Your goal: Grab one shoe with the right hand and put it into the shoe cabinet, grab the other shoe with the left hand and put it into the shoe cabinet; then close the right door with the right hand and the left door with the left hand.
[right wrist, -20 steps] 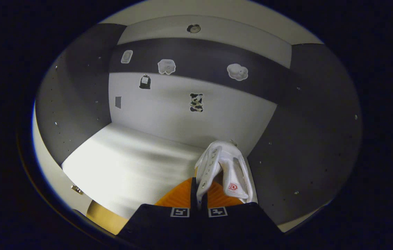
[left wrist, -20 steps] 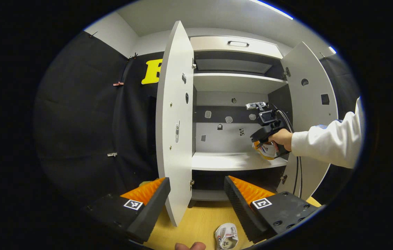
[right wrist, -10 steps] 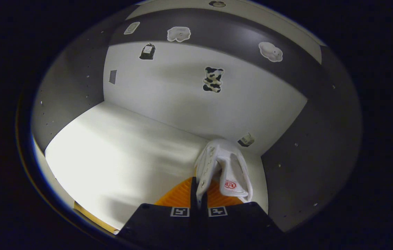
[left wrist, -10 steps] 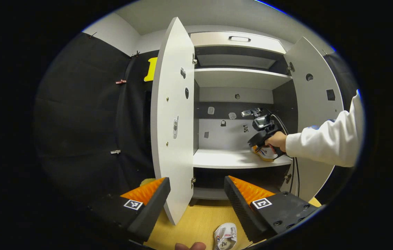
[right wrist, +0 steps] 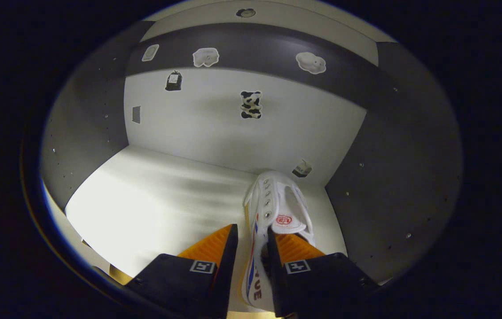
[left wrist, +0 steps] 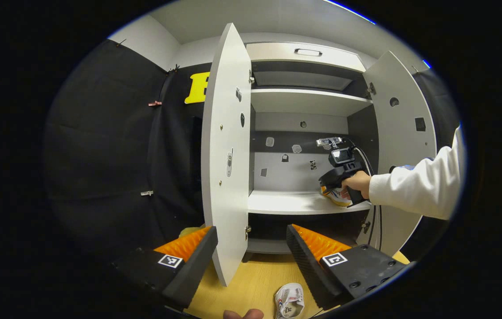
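Right gripper view shows the right tool [right wrist: 251, 248] slightly parted around the white shoe [right wrist: 277, 208], releasing it onto the cabinet shelf [right wrist: 153, 195].

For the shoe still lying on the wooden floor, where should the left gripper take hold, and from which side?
Probably the collar rim of the floor shoe, approached from above: its opening faces up toward the left gripper, whose jaws stand wide open, and that thin edge suits them. Much of the shoe is cut off, so this is tentative.
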